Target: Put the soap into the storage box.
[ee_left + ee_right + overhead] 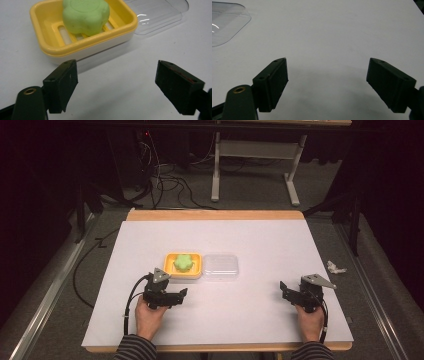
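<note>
Sitting near the middle of the white table is a yellow soap dish with a green, flower-shaped soap resting on its slatted floor. Touching the dish at its three o'clock side lies a clear plastic lid, flat on the table.

The left tongs are held low at about seven o'clock from the dish, just beside it, with their tips aimed toward three o'clock. Their jaws stand wide apart and have hold of nothing. From the left gripper view, the dish's near rim sits just past the left jaw tip, the soap rises above the rim of the dish, and the lid shows behind at the upper right.

The right tongs are well apart from the dish, out at about four o'clock from the lid, near the table's right edge. Their jaws are spread wide too, gripping nothing, with bare white table between them. In the right gripper view a corner of the lid appears at the upper left.

A person's hands and striped sleeves come in from the near edge.
</note>
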`<state>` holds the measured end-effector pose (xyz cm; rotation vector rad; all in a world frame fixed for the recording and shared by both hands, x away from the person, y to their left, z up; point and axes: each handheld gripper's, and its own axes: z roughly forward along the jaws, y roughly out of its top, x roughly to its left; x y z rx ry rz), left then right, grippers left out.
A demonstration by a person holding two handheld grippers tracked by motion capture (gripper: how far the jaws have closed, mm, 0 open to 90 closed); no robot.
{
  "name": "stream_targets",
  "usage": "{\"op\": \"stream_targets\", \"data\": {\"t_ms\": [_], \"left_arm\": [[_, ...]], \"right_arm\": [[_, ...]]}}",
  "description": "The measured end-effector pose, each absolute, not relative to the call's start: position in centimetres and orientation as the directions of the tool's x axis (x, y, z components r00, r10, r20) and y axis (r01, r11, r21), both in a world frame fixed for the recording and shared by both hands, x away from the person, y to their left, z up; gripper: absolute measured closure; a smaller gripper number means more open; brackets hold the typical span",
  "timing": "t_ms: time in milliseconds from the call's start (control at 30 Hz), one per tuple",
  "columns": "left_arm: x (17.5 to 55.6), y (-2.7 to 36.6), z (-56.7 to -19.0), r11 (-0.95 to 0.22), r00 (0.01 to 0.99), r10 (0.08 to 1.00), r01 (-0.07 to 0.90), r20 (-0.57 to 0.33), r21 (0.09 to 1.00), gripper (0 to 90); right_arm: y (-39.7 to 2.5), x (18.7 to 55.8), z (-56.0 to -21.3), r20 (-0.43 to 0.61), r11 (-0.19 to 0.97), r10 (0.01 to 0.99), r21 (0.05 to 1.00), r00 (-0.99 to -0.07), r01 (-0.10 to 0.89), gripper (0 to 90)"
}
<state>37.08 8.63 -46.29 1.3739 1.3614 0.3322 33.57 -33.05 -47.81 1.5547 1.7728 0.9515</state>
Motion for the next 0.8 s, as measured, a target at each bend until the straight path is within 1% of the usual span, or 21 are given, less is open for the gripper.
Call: {"op": "stream_targets", "data": {"t_ms": [400, 800], "left_arm": [[37.3, 7.9, -47.4, 0.263, 0.295, 0.836, 0.527, -0.464, 0.808, 18.9], [37.7, 7.0, -48.4, 0.258, 0.298, 0.839, 0.519, -0.455, 0.815, 18.9]], "right_arm": [[-33.1, 33.6, -47.8, 0.028, 0.059, 0.989, 0.821, -0.143, 0.567, 17.9], [-33.1, 33.6, -47.8, 0.027, 0.060, 0.989, 0.821, -0.143, 0.567, 17.9]]}}
